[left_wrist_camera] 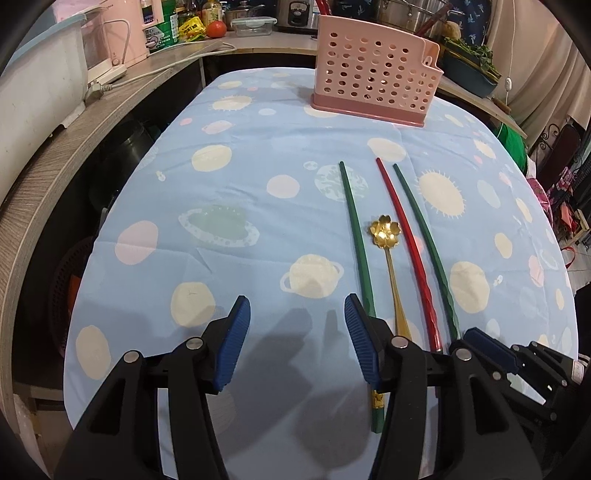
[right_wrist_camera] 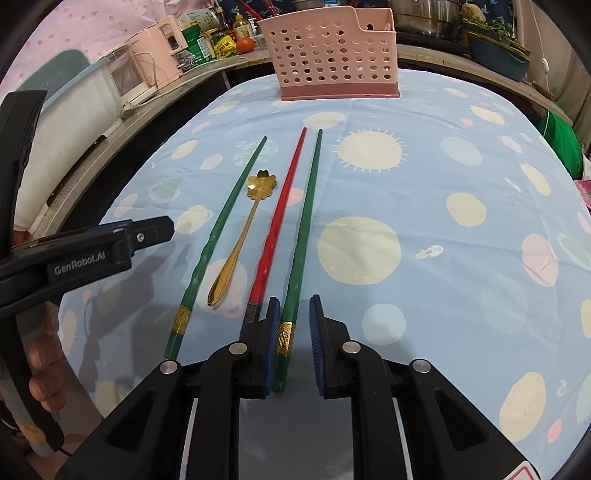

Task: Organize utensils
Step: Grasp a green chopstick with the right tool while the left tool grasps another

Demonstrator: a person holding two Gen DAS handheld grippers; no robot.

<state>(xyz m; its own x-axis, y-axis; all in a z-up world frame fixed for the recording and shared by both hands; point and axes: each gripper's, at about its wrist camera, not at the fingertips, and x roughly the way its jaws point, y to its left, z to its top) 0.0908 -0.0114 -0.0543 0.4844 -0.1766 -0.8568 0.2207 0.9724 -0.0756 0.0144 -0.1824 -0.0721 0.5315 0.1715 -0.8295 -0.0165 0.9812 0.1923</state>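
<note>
Two green chopsticks, a red chopstick (right_wrist_camera: 284, 199) and a gold flower-bowled spoon (right_wrist_camera: 240, 236) lie side by side on the blue planet-print cloth (right_wrist_camera: 424, 166). A pink perforated utensil holder (right_wrist_camera: 332, 55) stands at the far edge. My right gripper (right_wrist_camera: 294, 301) straddles the thick end of the right green chopstick (right_wrist_camera: 308, 206). The stick rests against the left pad, with a gap to the right pad. My left gripper (left_wrist_camera: 296, 297) is open over bare cloth, its right finger beside the left green chopstick (left_wrist_camera: 354, 229). The spoon (left_wrist_camera: 384, 229) and holder (left_wrist_camera: 373, 70) also show there.
A wooden counter (left_wrist_camera: 74, 147) curves round the left and back with a white tub (left_wrist_camera: 33, 92), a pink appliance (left_wrist_camera: 125, 33), a tomato (left_wrist_camera: 215, 28), jars and pots. A person's hand (right_wrist_camera: 44, 362) grips the left tool. Green cloth (right_wrist_camera: 557, 140) lies off the right edge.
</note>
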